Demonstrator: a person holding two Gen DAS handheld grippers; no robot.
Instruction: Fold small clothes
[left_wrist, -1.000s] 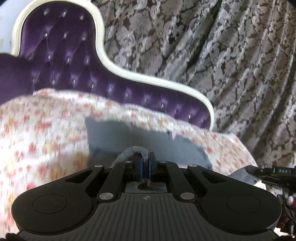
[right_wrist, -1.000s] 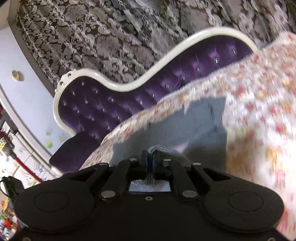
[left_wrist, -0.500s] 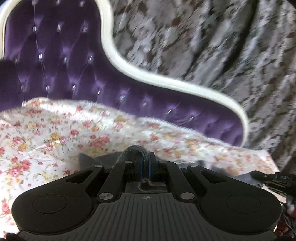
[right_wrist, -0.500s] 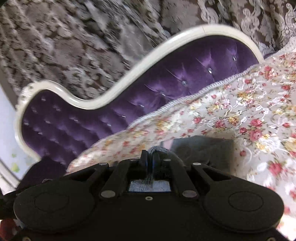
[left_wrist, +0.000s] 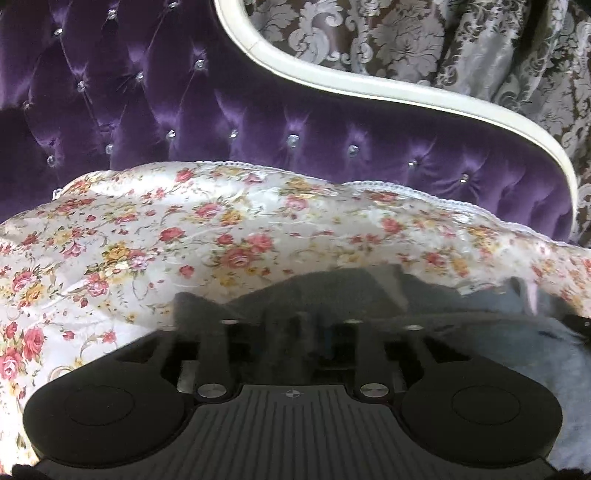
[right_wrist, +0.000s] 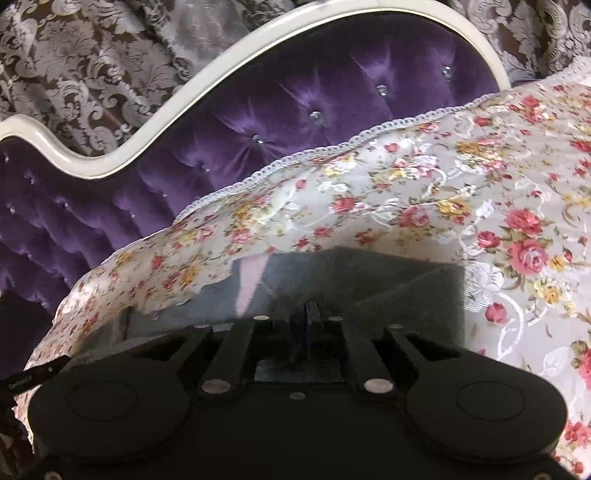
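Observation:
A small grey garment (left_wrist: 351, 291) lies folded on the floral bedspread (left_wrist: 184, 229). My left gripper (left_wrist: 316, 328) hangs low over its near edge. Its jaws are opening and stand apart, with blurred grey cloth loose between them. In the right wrist view the same garment (right_wrist: 388, 280) shows a doubled layer and a pale pink label (right_wrist: 251, 280). My right gripper (right_wrist: 310, 314) is shut on the garment's near edge, and the cloth bunches around its fingers. Each gripper's body hides the near part of the garment.
The bedspread (right_wrist: 443, 177) ends in a white lace trim against a purple tufted headboard (left_wrist: 184, 110) with a cream frame (left_wrist: 369, 85). A grey damask curtain (left_wrist: 443, 37) hangs behind. The right gripper's black edge (left_wrist: 580, 325) pokes in at the side.
Both grippers have moved towards the headboard and down, carrying the garment's edge over itself. The left jaws, shut on the cloth before, have now parted. The right jaws stay pinched on it.

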